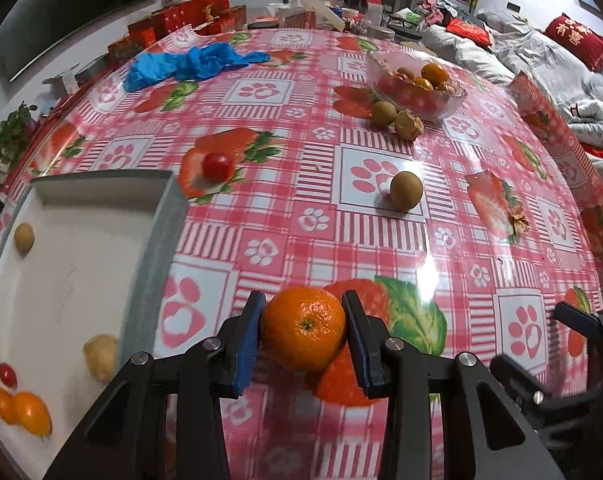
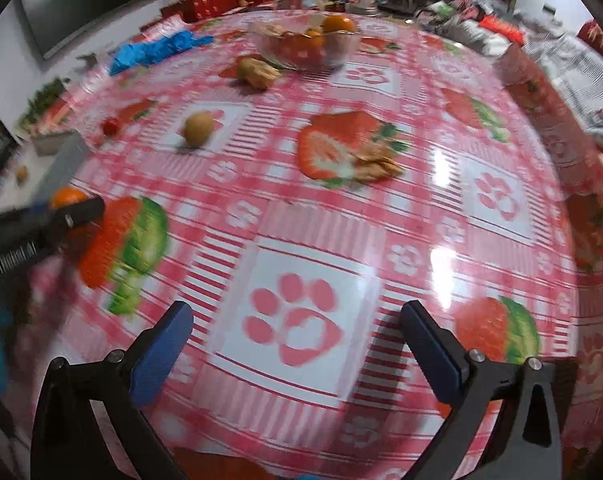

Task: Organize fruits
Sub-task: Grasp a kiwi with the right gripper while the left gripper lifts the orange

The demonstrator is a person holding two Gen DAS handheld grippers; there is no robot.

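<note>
Left gripper (image 1: 303, 330) pinches the orange (image 1: 303, 328) at the near edge of the table (image 1: 341, 240); right gripper (image 2: 297, 344) hangs spread and empty.
The tray (image 1: 73, 264) sits to the left, its wall between orange and floor: a low carry could clip it. The round, smooth orange is held only at its sides and could roll out, scattering the small fruits already in the tray. A longan (image 1: 406, 191) and tomato (image 1: 217, 166) wait farther off.

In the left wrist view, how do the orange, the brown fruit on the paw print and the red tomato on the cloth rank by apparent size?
1. Orange, though it is nearest the camera.
2. Brown fruit.
3. Red tomato.
</note>
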